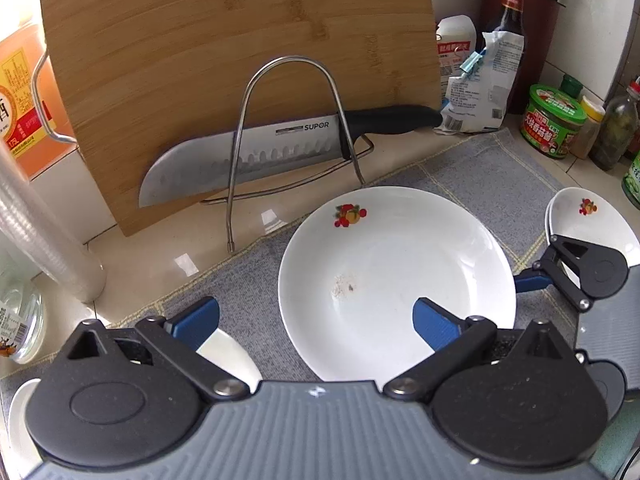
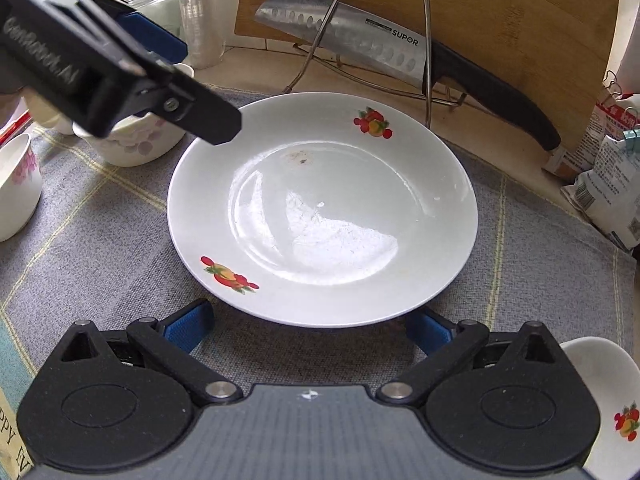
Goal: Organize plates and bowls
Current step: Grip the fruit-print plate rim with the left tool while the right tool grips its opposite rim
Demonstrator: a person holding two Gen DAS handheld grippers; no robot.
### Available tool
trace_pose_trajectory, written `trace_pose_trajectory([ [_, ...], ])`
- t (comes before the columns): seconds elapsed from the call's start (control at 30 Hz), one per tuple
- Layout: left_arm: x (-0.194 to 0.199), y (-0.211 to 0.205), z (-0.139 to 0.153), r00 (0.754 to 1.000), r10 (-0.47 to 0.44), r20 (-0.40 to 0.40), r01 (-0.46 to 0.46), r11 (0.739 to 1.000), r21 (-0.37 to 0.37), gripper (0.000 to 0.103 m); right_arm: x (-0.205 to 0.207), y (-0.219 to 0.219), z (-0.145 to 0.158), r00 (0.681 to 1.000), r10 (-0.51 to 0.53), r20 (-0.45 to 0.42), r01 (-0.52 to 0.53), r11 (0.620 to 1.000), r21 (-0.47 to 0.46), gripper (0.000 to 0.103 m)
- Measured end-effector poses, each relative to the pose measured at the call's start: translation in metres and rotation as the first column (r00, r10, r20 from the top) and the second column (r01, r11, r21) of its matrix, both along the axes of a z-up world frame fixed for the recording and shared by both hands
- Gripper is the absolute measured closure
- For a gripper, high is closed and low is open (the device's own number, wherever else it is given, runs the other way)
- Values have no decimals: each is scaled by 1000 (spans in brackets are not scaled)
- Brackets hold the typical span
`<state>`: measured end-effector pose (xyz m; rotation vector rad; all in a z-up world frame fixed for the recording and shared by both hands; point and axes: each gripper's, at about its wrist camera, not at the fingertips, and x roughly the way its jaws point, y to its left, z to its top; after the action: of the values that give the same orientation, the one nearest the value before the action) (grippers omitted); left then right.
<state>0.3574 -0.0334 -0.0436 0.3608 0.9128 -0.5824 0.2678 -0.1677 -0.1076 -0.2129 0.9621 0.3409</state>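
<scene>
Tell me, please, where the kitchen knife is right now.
The kitchen knife rests slanted in the wire rack against the bamboo cutting board, just behind the large white plate, handle pointing right in the left wrist view.

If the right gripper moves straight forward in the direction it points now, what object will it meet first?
Most likely the near rim of the large white plate, which lies on the grey cloth directly ahead of the open right gripper. Depth is hard to judge, so the jaws might slide under the rim instead.
</scene>
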Motion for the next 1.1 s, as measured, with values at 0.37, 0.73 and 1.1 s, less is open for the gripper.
trace_pose_trajectory([
  [0.37,44,-23,-26,993,-68,-93,72,997,40,4,6,-1,3,1000,11,-27,-11,1000,-12,0],
  [0.73,65,-38,-47,975,-100,-200,113,992,52,18,15,-9,4,999,-4,-41,4,1000,-17,0],
  [1.1,72,-39,-51,961,-130,-246,145,988,44,28,20,-19,5,998,57,-38,-58,998,-16,0],
])
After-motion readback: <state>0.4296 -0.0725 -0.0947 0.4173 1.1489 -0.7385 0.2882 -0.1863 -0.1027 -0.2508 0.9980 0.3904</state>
